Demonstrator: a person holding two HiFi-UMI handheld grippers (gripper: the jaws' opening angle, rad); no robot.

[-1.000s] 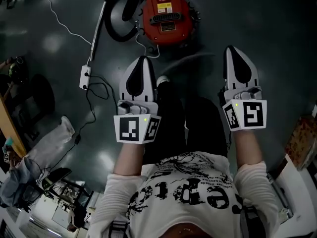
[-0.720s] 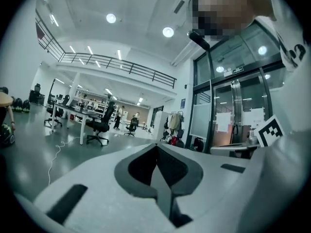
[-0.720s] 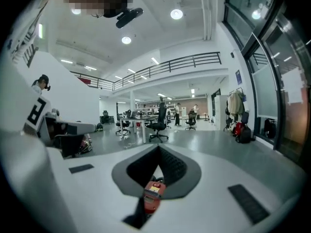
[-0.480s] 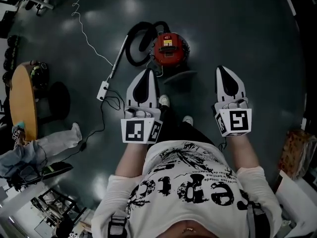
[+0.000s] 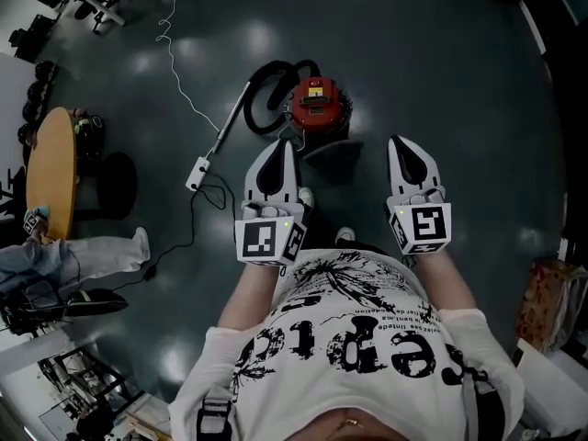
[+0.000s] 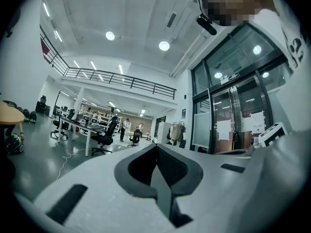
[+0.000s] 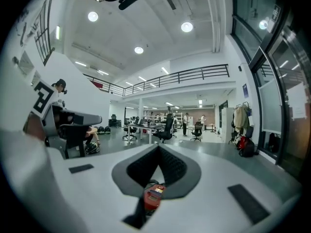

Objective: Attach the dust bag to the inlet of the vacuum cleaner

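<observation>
Red and round, the vacuum cleaner (image 5: pixel 317 107) sits on the dark glossy floor (image 5: pixel 441 62) just ahead of the person's feet, well below both tools. Its black hose (image 5: pixel 254 113) curls in a loop at its left side. A pale wand (image 5: pixel 228 125) runs from that loop down toward a white power strip (image 5: pixel 197 173), and a thin white cable (image 5: pixel 170 53) trails away across the floor. The left tool (image 5: pixel 283 150) and the right tool (image 5: pixel 398 145) are held side by side in front of the person's printed white shirt (image 5: pixel 358 347), each pointing roughly level. In the head view the left tool's tip lies just below the vacuum cleaner, and the right tool is off to the cleaner's right. The left gripper view shows that tool's jaws pressed together with nothing between them, and beyond them an open office with desk chairs (image 6: pixel 104 137), a mezzanine railing (image 6: pixel 121 79) and glass doors (image 6: pixel 233 120). The right gripper view also shows jaws closed on nothing, with the red cleaner visible far below through the gap under them. A white shoe (image 5: pixel 303 194) peeks out beside the left tool. A round wooden table (image 5: pixel 50 168) stands at the far left.
</observation>
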